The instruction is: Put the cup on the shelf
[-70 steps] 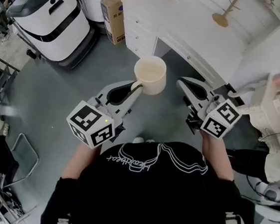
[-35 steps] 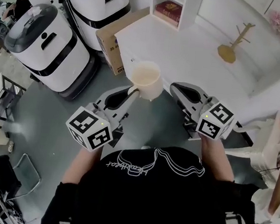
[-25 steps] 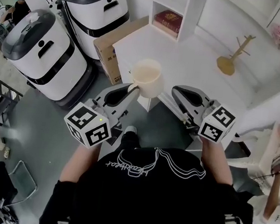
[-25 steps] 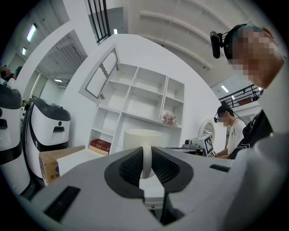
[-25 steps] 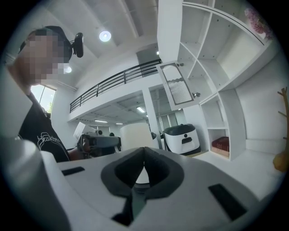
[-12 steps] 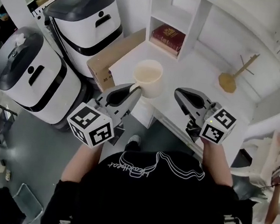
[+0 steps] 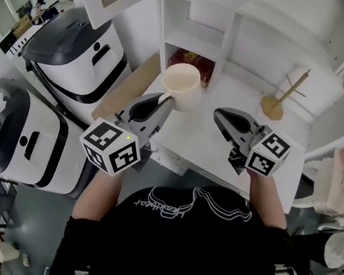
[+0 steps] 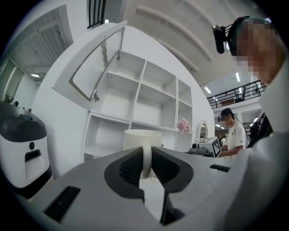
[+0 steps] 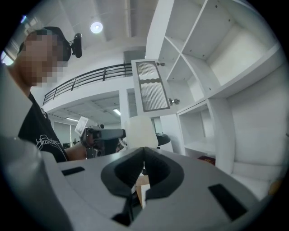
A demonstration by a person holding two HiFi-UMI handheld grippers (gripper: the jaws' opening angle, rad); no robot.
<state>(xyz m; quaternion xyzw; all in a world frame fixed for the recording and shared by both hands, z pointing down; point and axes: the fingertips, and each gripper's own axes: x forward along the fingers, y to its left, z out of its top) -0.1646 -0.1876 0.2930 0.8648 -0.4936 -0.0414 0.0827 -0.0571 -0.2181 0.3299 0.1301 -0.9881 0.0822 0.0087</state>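
Cream cup (image 7: 181, 85), handle in the pinch of the left gripper (image 7: 165, 101); right gripper (image 7: 219, 114) tips together.

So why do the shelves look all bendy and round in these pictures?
Left gripper view: a wide-angle lens bows the white shelf into curves, with dark corners. Right gripper view: same bowing, and a ceiling lamp glares. Head view: less bent, the cup sharp.

The left gripper (image 7: 165, 100) holds the cup (image 7: 181, 85) by its handle. Behind the cup stands the shelf (image 7: 230, 45) with a book (image 7: 192, 61); right of it, the right gripper (image 7: 219, 115) and a stand (image 7: 274, 105); left, two machines (image 7: 77, 52).
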